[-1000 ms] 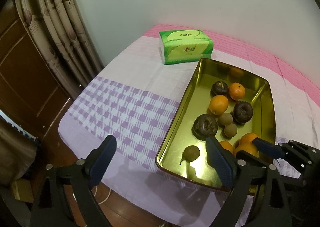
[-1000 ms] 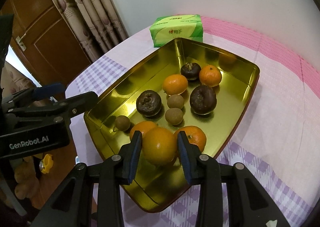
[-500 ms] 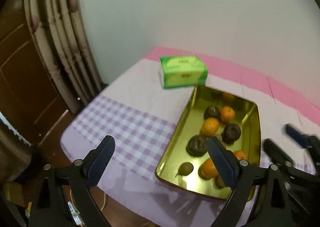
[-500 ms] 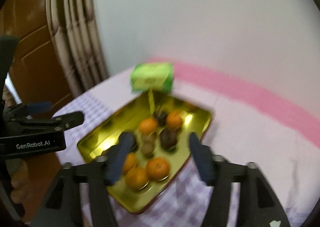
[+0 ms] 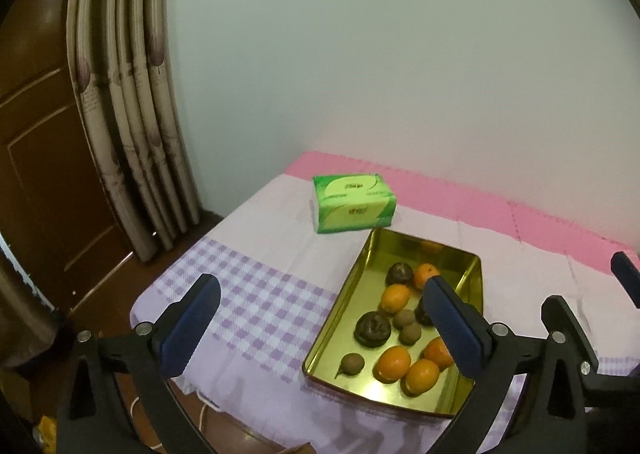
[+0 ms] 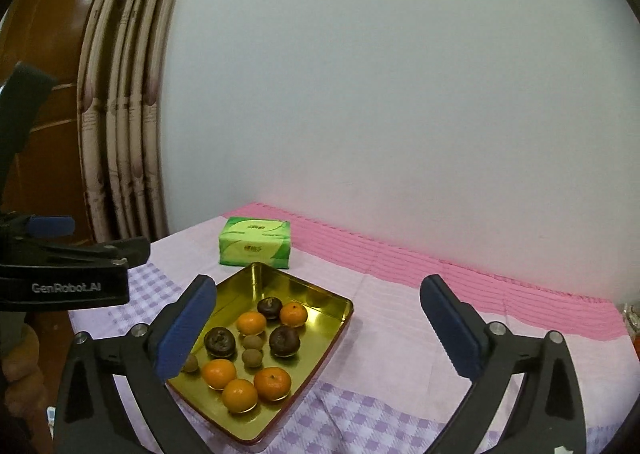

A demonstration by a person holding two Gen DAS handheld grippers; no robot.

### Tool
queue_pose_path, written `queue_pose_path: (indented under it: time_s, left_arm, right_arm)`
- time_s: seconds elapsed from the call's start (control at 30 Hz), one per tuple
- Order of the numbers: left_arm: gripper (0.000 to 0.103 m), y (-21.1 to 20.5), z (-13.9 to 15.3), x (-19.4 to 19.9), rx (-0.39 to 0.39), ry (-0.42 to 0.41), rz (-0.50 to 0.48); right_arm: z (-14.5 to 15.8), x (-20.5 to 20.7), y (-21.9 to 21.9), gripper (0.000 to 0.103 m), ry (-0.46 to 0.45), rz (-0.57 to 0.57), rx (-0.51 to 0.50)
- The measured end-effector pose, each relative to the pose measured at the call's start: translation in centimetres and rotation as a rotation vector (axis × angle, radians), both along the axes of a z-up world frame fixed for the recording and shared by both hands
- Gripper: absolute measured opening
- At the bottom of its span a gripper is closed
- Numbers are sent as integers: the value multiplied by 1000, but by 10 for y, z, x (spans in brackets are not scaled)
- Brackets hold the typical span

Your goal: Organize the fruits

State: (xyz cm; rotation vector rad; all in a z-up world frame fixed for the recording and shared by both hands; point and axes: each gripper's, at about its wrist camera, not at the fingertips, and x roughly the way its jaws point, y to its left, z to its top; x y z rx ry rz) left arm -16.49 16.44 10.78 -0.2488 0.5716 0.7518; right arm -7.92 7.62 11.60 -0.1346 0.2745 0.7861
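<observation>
A gold metal tray [image 5: 344, 318] [image 6: 332, 330] sits on the clothed table and holds several oranges [image 6: 239, 394], three dark mangosteens [image 6: 219, 341] and small brown round fruits [image 6: 252, 358]. My left gripper [image 5: 320, 322] is open and empty, held back from the tray's near left side. My right gripper [image 6: 316, 324] is open and empty, raised above and behind the tray. The left gripper's body also shows in the right wrist view [image 6: 72, 274] at the left edge.
A green tissue pack [image 5: 352, 207] [image 6: 254, 242] lies just beyond the tray. The tablecloth [image 5: 256, 294] is lilac check with a pink band by the white wall. Curtains [image 5: 128, 113] and a wooden door [image 5: 36, 157] stand to the left. The table's near edge drops to the floor.
My right gripper let go of the orange it held over the tray, opened wide and pulled up and back. My left gripper also drew back and rose. The orange now lies in the tray.
</observation>
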Motion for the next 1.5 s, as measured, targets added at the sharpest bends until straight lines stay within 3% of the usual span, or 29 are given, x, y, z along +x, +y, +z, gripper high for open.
queue_pose_path:
  time_s: [0.3,1.2,1.33,1.5]
  left_arm:
    - [102,-7,6,-3,11,-30,-24]
    - [102,-15,1,1,32,-6,-23]
    - [102,-15,-3,4,24,14,-34]
    - [102,-15,-4,5,7,19,-32]
  right_arm:
    - [2,-1,-3,102,3,-11,4]
    - [-2,0,-2,102,32,-29,-32]
    - [-11,10,-4,102,71,-26,-55]
    - [-47,53,-25,102,131,-79,-146]
